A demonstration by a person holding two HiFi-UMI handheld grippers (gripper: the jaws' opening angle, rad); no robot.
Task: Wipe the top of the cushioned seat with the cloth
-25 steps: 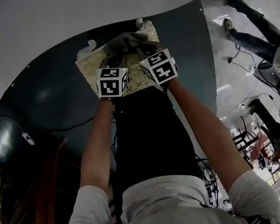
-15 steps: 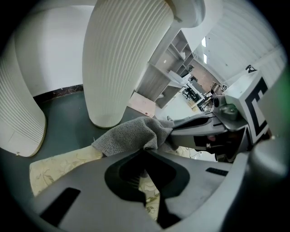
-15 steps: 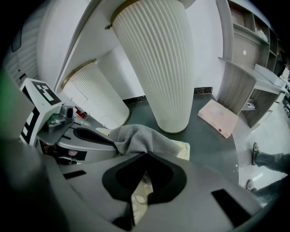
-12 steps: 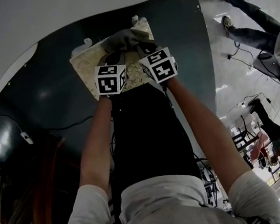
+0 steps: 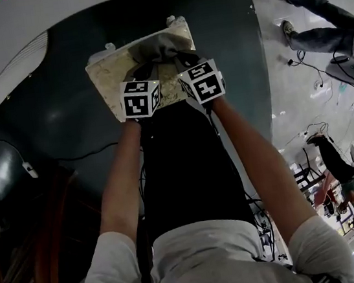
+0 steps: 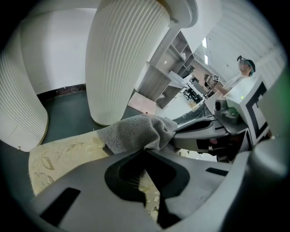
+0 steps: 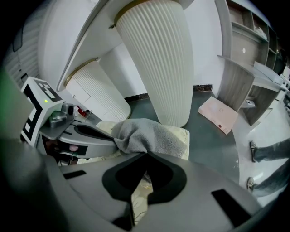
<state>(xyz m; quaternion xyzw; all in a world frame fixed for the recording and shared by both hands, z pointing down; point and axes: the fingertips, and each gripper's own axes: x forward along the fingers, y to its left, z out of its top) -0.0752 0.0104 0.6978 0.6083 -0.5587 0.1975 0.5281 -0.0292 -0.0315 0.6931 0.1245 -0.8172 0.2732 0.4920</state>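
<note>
Person wears a light grey short-sleeved shirt over a black lower garment. Left tongs and right tongs: grey moulded bodies, black-lined throats. Left cube and right cube are white (black square markers).

The left gripper fills the bottom of the view, its jaws drawn together at the tips and pinching the near edge of a grey cloth. The cloth is bunched up on a cream, leaf-patterned seat. From the right, the right gripper reaches in, its tips buried in the same cloth and its marker cube behind. Beyond the seat, a white ribbed column rises from a dark floor, with a second ribbed one at the left edge. A pinkish board lies on the floor near grey shelves. A person stands far off at the right.
</note>
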